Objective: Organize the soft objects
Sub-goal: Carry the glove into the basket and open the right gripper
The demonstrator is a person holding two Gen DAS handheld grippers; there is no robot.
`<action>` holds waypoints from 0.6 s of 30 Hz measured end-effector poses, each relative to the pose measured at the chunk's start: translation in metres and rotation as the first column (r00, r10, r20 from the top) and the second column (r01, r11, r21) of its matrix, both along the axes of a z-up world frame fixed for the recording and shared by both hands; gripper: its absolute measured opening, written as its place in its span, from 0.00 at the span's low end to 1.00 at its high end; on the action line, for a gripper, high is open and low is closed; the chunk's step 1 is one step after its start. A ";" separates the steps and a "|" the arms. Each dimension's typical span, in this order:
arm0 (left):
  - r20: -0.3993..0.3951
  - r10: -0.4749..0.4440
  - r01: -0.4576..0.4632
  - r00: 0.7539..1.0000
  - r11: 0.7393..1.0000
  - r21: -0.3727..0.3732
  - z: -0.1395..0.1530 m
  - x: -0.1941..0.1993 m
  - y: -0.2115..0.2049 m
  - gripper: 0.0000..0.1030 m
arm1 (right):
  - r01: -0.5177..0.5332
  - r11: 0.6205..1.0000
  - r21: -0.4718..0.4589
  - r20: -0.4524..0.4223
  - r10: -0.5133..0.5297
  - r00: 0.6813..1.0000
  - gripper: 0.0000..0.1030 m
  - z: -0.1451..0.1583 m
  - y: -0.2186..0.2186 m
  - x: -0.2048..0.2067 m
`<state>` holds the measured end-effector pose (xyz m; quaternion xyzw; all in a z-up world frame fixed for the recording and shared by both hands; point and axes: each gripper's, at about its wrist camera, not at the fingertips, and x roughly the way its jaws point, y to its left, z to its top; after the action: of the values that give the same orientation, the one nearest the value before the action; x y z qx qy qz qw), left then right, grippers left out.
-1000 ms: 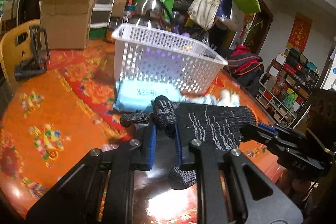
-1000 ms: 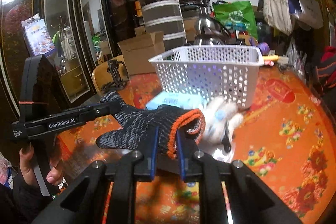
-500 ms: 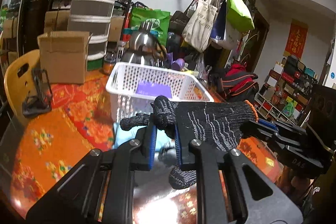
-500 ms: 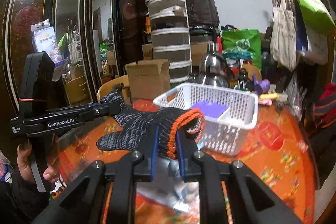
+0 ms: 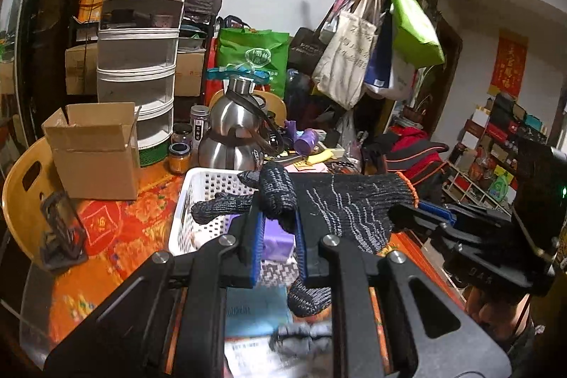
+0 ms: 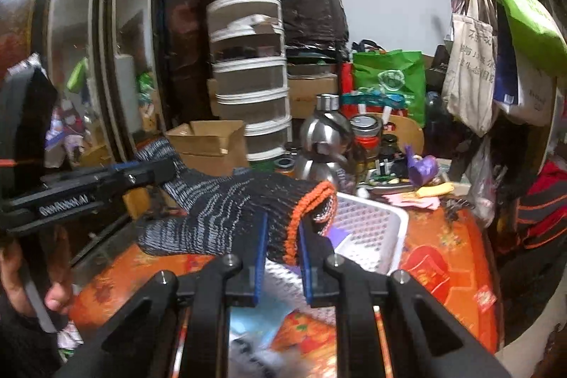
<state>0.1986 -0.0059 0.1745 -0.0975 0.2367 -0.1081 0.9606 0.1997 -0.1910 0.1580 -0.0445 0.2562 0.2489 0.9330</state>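
A black knit glove (image 5: pixel 340 201) with an orange cuff hangs stretched between both grippers, above the white perforated basket (image 5: pixel 202 186). My left gripper (image 5: pixel 278 225) is shut on the glove's fingers. My right gripper (image 6: pixel 281 236) is shut on the glove (image 6: pixel 226 204) at its orange cuff. The basket (image 6: pixel 372 222) holds a purple item (image 5: pixel 276 240). A light blue pack (image 5: pixel 255 310) and a blurred plush toy (image 5: pixel 301 335) lie on the table in front of the basket.
The orange patterned tablecloth (image 5: pixel 117 236) covers the table. A cardboard box (image 5: pixel 95 151), a steel kettle (image 5: pixel 234 133), jars and a stacked white organizer (image 5: pixel 138 52) stand behind the basket. A yellow chair (image 5: pixel 21 186) is at left. Bags hang on a coat rack (image 5: pixel 375 34).
Both grippers have lifted the glove higher and carried it forward, over the basket. The basket now sits lower in both views and its inside shows.
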 end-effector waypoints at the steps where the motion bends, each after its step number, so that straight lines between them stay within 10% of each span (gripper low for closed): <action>1: -0.011 0.005 -0.005 1.000 1.000 0.003 0.004 0.014 -0.001 0.13 | 0.011 1.000 -0.011 -0.011 -0.011 1.000 0.14 -0.002 0.000 0.011; 8: -0.092 0.036 -0.031 0.995 0.998 0.058 -0.004 0.109 -0.014 0.13 | 0.062 0.997 -0.056 -0.079 -0.066 0.995 0.14 -0.039 0.003 0.082; 18: -0.239 0.084 -0.069 0.967 0.995 0.072 -0.099 0.183 -0.015 0.13 | 0.065 0.992 -0.111 -0.176 -0.084 0.981 0.14 -0.115 0.010 0.126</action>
<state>0.3821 -0.0212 0.0760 -0.0888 0.3512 -0.0507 0.9307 0.3256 -0.1811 0.0435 -0.0608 0.3535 0.2030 0.9111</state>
